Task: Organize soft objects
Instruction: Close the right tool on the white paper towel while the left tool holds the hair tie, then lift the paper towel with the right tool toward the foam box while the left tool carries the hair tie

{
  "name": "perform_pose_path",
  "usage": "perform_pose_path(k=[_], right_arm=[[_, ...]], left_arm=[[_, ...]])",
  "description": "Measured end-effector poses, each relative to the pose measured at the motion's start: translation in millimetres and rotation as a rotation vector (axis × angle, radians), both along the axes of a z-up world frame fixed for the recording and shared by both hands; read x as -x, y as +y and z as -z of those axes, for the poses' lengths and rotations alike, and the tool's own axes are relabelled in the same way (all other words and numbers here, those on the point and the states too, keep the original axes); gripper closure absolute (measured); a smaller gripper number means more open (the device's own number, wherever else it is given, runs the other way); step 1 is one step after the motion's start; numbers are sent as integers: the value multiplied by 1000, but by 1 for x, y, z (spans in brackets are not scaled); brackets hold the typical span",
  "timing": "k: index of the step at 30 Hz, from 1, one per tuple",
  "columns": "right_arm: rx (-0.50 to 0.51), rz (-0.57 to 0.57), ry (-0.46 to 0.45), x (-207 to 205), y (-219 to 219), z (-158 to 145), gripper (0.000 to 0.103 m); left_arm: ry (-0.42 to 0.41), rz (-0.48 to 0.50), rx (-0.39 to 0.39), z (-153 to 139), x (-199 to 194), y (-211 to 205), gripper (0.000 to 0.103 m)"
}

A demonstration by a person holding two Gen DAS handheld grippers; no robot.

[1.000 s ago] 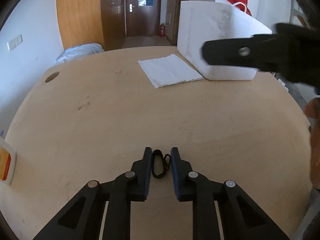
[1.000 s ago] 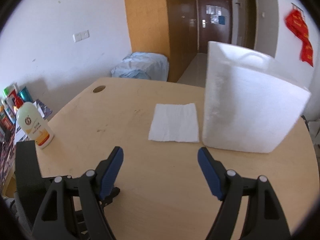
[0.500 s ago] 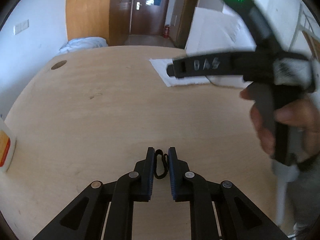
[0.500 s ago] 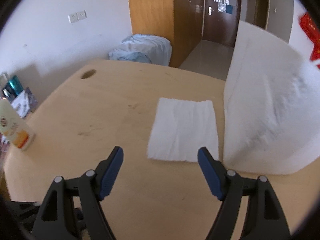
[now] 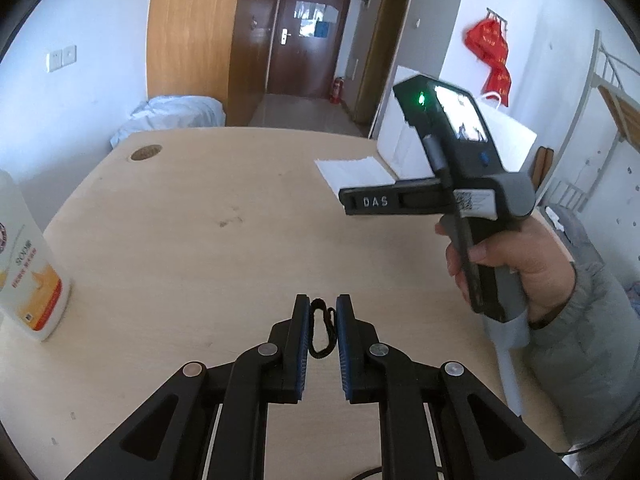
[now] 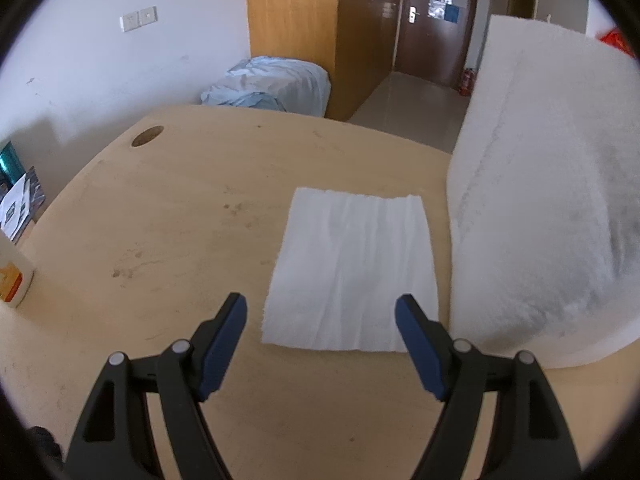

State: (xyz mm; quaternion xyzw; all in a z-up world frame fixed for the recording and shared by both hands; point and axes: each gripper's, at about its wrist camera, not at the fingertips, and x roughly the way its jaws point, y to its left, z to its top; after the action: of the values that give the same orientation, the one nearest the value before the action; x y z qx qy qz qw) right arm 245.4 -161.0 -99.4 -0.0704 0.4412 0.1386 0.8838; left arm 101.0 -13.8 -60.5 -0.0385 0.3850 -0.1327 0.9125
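Black hair tie (image 5: 320, 330): pinched between the left gripper (image 5: 322, 344) pads, now lifted off the table (image 5: 200, 240).
Right gripper (image 6: 320, 344): jaws spread, empty, has dropped closer to the white tissue (image 6: 352, 268) just ahead.
Foam box (image 6: 540, 220): beyond-right; tissue pickup looks next.

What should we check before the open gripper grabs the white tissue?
1. Right gripper open wide: ok.
2. Tissue lies flat on the table, nothing on top: ok.
3. Tissue's near edge sits between the right gripper's fingers: ok.
4. Fingers touching the tissue: cannot tell.
5. Left gripper shut on the black hair tie: ok.
6. White foam box stands close beside the tissue, little room on that side: not ok.
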Motion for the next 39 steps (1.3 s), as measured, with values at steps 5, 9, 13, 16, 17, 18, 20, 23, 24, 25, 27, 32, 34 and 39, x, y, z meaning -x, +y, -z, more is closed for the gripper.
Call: perform_pose_path(k=[5, 9, 13, 16, 17, 18, 20, 23, 24, 25, 27, 32, 34, 39], right_arm=[[13, 4, 16, -4, 2, 5, 27], [21, 0, 19, -4, 0, 7, 37], [28, 2, 19, -2, 0, 5, 48], [41, 3, 21, -1, 1, 4, 69], [43, 7, 21, -1, 2, 4, 76], [48, 9, 21, 1, 2, 4, 79], [50, 13, 21, 1, 1, 4, 83], [43, 19, 28, 2, 0, 4, 90], [41, 20, 30, 2, 0, 4, 90], [38, 19, 32, 2, 0, 4, 91], [31, 19, 31, 6, -1, 2, 92], [18, 14, 1, 19, -1, -10, 93], [8, 10, -17, 29, -5, -19, 93], [-21, 8, -65, 51, -12, -41, 93]], left_arm=[[-18, -12, 3, -7, 8, 2, 89], [-28, -17, 6, -13, 13, 5, 89], [-41, -32, 13, -18, 17, 10, 89], [-57, -33, 20, -24, 22, 12, 89], [-61, -31, 22, -26, 23, 13, 89], [-72, -31, 25, -30, 26, 13, 89], [-90, -27, 24, -36, 29, 13, 89], [-100, -25, 23, -42, 35, 14, 89], [-102, -26, 20, -43, 37, 15, 89], [-103, -28, 20, -41, 38, 16, 89], [-104, -34, 19, -42, 40, 18, 89], [-103, -45, 13, -42, 38, 21, 89], [-104, -45, 11, -42, 38, 20, 89], [-110, -40, 6, -42, 39, 18, 89]])
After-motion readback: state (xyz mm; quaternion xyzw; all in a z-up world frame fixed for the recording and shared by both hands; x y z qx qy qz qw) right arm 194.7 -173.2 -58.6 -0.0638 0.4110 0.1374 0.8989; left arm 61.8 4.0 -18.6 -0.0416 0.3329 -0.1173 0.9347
